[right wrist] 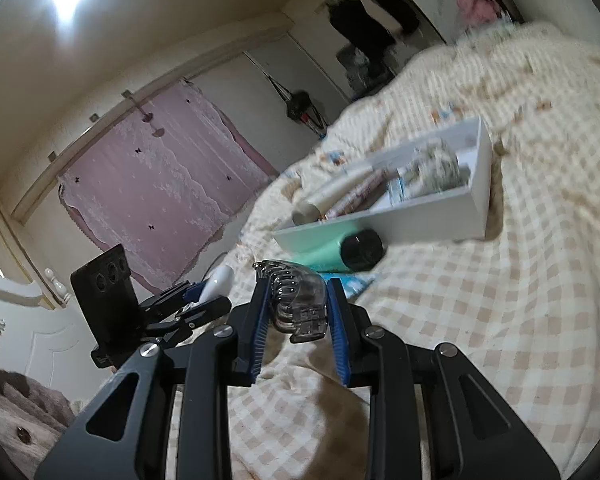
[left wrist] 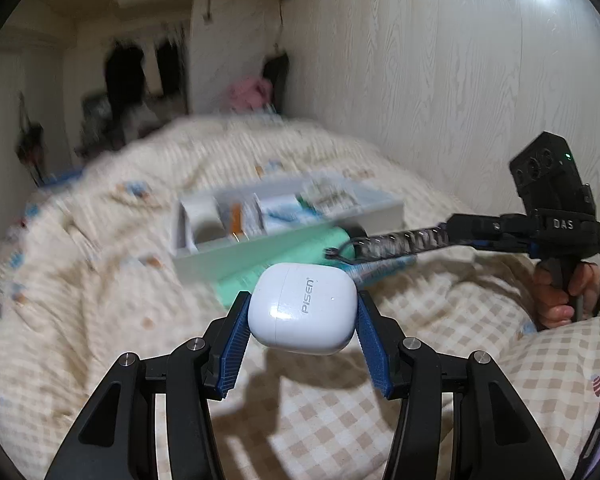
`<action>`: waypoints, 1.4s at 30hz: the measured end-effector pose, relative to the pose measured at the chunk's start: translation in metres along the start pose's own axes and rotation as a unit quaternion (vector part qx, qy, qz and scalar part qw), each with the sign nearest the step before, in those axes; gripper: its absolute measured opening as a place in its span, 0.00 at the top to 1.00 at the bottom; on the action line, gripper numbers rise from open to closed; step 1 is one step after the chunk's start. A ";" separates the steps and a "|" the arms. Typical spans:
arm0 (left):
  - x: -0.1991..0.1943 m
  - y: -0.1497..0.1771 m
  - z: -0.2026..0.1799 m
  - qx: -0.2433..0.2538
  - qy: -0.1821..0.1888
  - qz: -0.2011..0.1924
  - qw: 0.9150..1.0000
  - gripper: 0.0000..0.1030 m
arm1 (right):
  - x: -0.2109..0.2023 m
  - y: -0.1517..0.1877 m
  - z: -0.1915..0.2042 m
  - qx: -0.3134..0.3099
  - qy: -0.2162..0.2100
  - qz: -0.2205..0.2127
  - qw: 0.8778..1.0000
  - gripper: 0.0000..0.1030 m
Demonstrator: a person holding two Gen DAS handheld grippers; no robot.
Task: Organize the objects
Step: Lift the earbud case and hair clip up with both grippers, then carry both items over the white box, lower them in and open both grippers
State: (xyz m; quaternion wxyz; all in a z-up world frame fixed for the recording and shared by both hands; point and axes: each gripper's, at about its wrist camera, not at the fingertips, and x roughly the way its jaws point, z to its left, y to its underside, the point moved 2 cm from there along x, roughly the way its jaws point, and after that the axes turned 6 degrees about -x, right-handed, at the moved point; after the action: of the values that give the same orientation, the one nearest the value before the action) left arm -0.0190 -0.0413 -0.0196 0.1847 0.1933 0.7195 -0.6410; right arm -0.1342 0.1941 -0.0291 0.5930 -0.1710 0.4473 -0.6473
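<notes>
In the left wrist view, my left gripper (left wrist: 302, 316) sits low in the centre, clamped on the white earbud case (left wrist: 303, 309) and lifted off the bed (left wrist: 100, 280), I judge for carrying to the tray (left wrist: 300, 236) mid-frame. The green bottle (left wrist: 288, 260) lies against the tray's near wall.

In the right wrist view, my right gripper (right wrist: 298, 304) is clamped on a clear hair clip (right wrist: 300, 300), angled toward the tray (right wrist: 420, 216) at upper right.

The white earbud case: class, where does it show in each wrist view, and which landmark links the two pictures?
Left wrist view: white earbud case at lower centre, clamped in the left claw.
Right wrist view: only a sliver shows at lower left, beyond the right claw.
Shared landmark: the white organizer tray on the bed.
</notes>
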 end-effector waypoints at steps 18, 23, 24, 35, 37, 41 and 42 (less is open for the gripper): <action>-0.033 0.009 -0.031 0.080 -0.022 -0.078 0.993 0.51 | -0.016 -0.003 0.009 -0.017 -0.014 -0.043 0.999 0.72; -0.031 0.007 -0.031 0.080 -0.021 -0.078 0.993 0.51 | -0.017 -0.004 0.011 -0.020 -0.022 -0.046 0.999 0.72; -0.031 0.006 -0.031 0.080 -0.020 -0.077 0.994 0.51 | -0.018 -0.005 0.012 -0.023 -0.026 -0.048 0.998 0.72; -0.015 -0.070 -0.021 0.086 -0.003 -0.164 0.983 0.51 | -0.019 -0.054 0.015 -0.054 -0.019 -0.092 0.994 0.72; -0.012 -0.089 -0.015 0.060 -0.013 -0.185 0.981 0.51 | -0.015 -0.068 0.019 -0.066 -0.005 -0.099 0.993 0.72; -0.002 -0.125 0.003 -0.035 -0.032 -0.202 0.978 0.51 | -0.002 -0.098 0.025 -0.078 0.007 -0.121 0.990 0.72; -0.001 -0.130 0.005 -0.048 -0.036 -0.209 0.976 0.51 | 0.004 -0.106 0.027 -0.080 0.017 -0.134 0.988 0.72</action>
State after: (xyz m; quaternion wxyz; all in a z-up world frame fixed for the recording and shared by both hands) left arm -0.0851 -0.0593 0.0906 0.0813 0.0060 0.7670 -0.6364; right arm -0.1799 0.1695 0.0679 0.4779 -0.2652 0.4808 -0.6857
